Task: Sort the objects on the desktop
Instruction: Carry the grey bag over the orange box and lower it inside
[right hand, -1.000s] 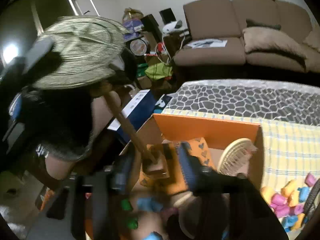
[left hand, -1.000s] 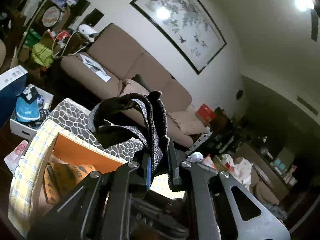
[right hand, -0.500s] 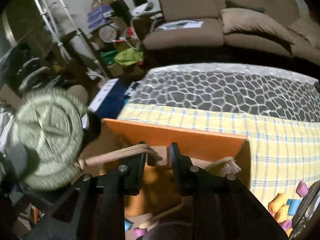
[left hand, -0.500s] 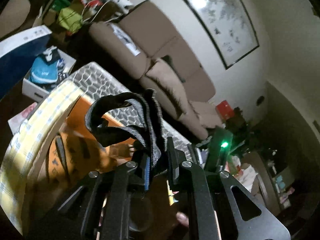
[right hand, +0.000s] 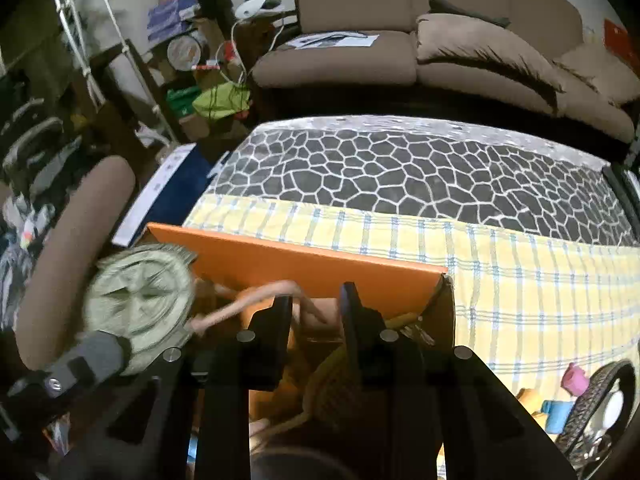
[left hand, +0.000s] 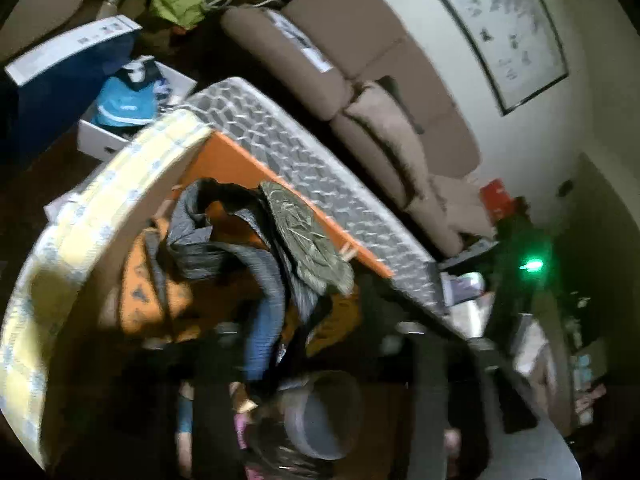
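Note:
An orange box (right hand: 320, 268) stands on a yellow checked cloth (right hand: 520, 280). My right gripper (right hand: 314, 314) reaches over the box's near wall, shut on a tan block at the end of a beige cord (right hand: 248, 304). The cord runs left to a round woven straw disc (right hand: 136, 300). In the blurred left wrist view, the disc (left hand: 308, 240) leans on the box wall (left hand: 248, 164) over a grey knit cloth (left hand: 224, 248) that sags into the box. My left gripper (left hand: 320, 344) is just above, its jaws opening; the cloth's tail still trails against the left, blue-padded finger (left hand: 260, 336).
Beyond the checked cloth, the table has a grey pebble-pattern top (right hand: 400, 160). Small coloured foam pieces (right hand: 572, 376) and a black mesh ring (right hand: 600, 396) lie at the right. A brown chair back (right hand: 72, 248) stands left of the box, a sofa (right hand: 440, 52) behind.
My left gripper dropped towards the box and its jaws spread, so the grey cloth slumped down inside. The right gripper lowered the straw disc to the box's left end.

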{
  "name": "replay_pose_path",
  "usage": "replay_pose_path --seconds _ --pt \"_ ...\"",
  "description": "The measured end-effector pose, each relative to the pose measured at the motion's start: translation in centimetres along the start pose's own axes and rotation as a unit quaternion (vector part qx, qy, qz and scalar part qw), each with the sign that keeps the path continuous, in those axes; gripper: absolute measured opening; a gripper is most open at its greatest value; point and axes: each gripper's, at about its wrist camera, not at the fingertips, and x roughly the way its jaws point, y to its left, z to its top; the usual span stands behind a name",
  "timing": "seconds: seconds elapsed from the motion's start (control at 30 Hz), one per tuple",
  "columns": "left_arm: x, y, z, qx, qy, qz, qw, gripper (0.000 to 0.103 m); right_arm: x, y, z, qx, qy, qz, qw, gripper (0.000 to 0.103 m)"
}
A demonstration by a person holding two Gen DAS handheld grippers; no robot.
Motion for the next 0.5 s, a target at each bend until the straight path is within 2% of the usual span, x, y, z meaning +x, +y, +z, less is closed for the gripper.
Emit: replay_pose_path --seconds 0.03,0.1,0.17,0.23,0.4,0.5 --pt "-0.1 -0.2 0.0 0.006 -0.003 0.015 0.9999 0.068 0.0 0.2 0.0 -0.007 0.001 -0.006 1.0 0.028" --pt "-0.6 -0.7 0.1 0.019 -0.012 0.029 0.9993 0.071 -0.1 0.4 0.0 -0.02 0.005 -0.02 1.0 0.033" --pt "-1.3 -1.2 0.2 0.022 -0.023 0.023 0.9992 0.074 -0.2 0.9 0.0 -0.042 0.003 -0.049 0.998 0.045" --pt "-2.2 -1.7 0.3 0.028 -0.036 0.019 0.9988 0.075 -0.5 1.2 -0.1 -0.064 -0.001 -0.079 0.995 0.052" --pt "-4.4 -2.0 1.0 0.036 -0.054 0.022 0.9976 0.076 -1.3 1.0 -0.4 -0.061 -0.002 -0.072 0.996 0.053" --pt "-6.0 -2.1 1.6 0.043 -0.068 0.02 0.9966 0.081 -2.0 1.0 -0.7 -0.061 -0.003 -0.071 0.996 0.055"
